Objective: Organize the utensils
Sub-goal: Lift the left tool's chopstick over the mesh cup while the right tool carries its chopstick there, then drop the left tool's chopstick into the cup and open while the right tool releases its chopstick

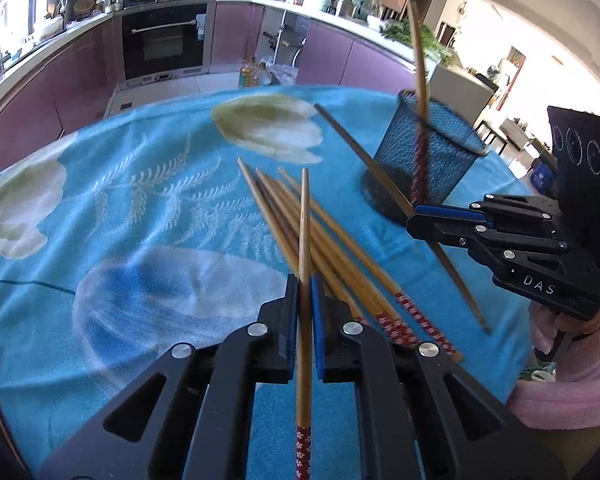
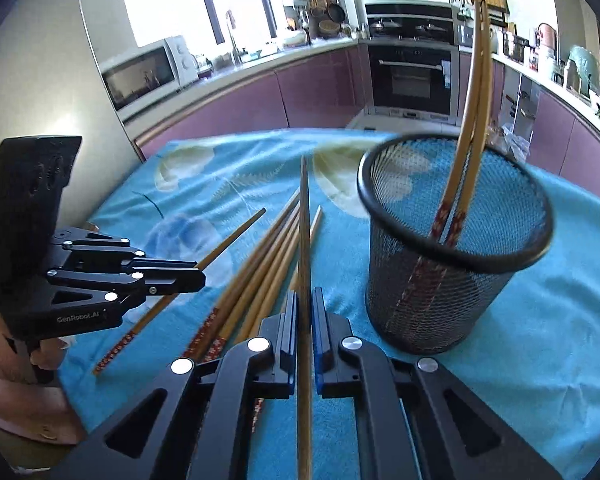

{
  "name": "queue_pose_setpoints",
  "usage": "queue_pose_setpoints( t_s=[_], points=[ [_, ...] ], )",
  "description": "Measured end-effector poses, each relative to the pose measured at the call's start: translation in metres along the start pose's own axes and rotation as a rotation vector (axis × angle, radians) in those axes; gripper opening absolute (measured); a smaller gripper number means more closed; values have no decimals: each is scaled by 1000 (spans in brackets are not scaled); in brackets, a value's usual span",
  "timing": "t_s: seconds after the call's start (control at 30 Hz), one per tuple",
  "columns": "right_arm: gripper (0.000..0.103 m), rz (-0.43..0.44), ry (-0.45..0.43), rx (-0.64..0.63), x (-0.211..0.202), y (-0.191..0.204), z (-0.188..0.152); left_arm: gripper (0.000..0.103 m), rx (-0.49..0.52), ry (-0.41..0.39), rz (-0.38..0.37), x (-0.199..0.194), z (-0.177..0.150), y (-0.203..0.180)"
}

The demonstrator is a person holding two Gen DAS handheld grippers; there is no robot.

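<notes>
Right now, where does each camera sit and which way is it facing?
Left wrist: on the left claw, angled down over the cloth toward the oven; the claw is shut on a chopstick, right claw and a pink sleeve at right.
Right wrist: on the right claw, angled down toward the oven; shut on a dark chopstick, left claw at left.
Both show the pile and mesh cup.
</notes>
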State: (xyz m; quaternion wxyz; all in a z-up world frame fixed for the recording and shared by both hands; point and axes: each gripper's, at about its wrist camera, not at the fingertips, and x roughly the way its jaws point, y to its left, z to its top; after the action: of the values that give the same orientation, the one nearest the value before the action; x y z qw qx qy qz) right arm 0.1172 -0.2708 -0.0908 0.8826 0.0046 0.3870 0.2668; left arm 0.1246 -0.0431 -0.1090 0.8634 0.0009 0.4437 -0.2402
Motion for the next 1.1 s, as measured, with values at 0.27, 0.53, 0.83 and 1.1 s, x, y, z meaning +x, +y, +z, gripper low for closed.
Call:
queue_pose_setpoints(
  t_s=[0.27,0.53,0.83,1.1],
  points=[
    [6,2,-130,14,-44,-3,10,7,27,-126,-95,-47,21,-16],
    [6,-8,-213,25,-71,-12,17,7,47,-214,-168,-82,36,-28],
    [6,-27,-312,44,-101,-28,39,7,44,-312,-231,-97,73,-41],
    [6,-39,-385,51,-118,-42,57,7,73,-384,-247,-111,113,-62]
  ],
)
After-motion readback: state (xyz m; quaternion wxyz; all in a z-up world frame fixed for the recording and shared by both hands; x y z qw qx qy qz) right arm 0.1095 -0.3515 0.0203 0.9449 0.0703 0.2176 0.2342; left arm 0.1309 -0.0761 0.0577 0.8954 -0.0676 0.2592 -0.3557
